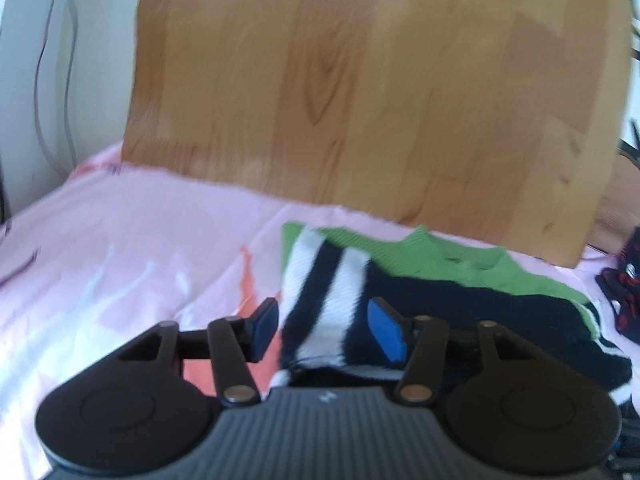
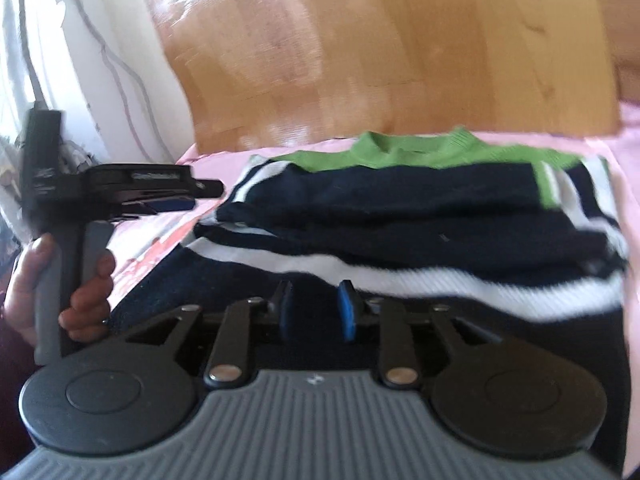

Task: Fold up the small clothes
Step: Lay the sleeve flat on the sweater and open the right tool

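Left gripper (image 1: 322,330): jaws apart, roughly half open; the folded striped sleeve end of the sweater (image 1: 324,300) sits in the gap between the blue pads (image 1: 386,330); pads don't look pressed on the knit, so I read it as released, not gripped; frame is blurred, so light contact on the right pad can't be ruled out.

Sweater (image 2: 400,216): navy with white stripes and green collar, lying mostly folded on the pink bed sheet (image 1: 120,248), toward the headboard (image 1: 360,80) edge of the bed; long axis runs side to side in the right wrist view, collar toward the headboard, near hem toward the grippers; from the left gripper it extends forward and to the right.

A hand (image 2: 60,292) holds the left gripper's handle at the sweater's left end in the right wrist view; fingers there seen side-on.

Right gripper (image 2: 316,310): jaws parted but narrowly, less open than the left; nothing clamped; pads hover just over the near navy hem band, close to the white stripe; whether they touch fabric I can't tell.

Judgement: right gripper is nearer the sweater's middle, left sits at its left end; any next fold across the long axis hinges on both taking the near hem.

Dark red-patterned garment (image 1: 624,292) lies at the right edge, apart from the sweater.
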Tool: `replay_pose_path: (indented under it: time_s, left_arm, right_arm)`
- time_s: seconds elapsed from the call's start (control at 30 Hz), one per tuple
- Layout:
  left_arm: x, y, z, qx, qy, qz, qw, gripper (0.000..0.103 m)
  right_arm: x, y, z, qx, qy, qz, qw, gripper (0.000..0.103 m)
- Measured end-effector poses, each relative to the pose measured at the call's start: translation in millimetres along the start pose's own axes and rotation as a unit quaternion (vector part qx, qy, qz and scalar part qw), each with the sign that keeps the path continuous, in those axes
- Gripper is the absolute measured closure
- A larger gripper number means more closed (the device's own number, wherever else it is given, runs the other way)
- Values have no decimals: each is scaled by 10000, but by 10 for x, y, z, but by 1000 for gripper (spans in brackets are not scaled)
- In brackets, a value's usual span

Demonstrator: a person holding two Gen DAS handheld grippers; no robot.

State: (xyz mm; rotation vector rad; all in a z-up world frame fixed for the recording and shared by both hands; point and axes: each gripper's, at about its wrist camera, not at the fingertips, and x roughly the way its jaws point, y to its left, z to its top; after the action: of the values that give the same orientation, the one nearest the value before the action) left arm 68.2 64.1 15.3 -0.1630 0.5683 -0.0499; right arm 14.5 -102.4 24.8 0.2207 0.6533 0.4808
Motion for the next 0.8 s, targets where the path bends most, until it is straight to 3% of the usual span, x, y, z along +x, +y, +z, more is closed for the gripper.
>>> replay_pose_path:
  time_s: [0.17, 0.27, 0.37, 0.5, 0.6, 0.8]
  left_arm:
    - [42, -143, -37, 317, 159, -151, 9993, 51]
    - [148, -145, -68, 349, 451, -66, 9984, 51]
    - [177, -127, -89, 334, 491, -66, 9982, 48]
    - [183, -152, -111, 431, 457, 12, 9980, 44]
    - [210, -138, -112, 411, 475, 152, 9979, 29]
    - [267, 16, -76, -27, 671, -36, 9977, 24]
  right_arm:
    - [61, -235, 44, 711, 11, 272, 9971, 73]
    - [58, -287, 39, 938, 7, 393, 9948, 73]
    - [45, -292, 36, 1088, 2, 459, 9930, 73]
    - [19, -298, 27, 1141, -16, 483, 9923, 73]
    - [18, -290, 26, 1096, -41, 447, 9930, 72]
    - [-29, -253, 13, 898, -130, 335, 9953, 65]
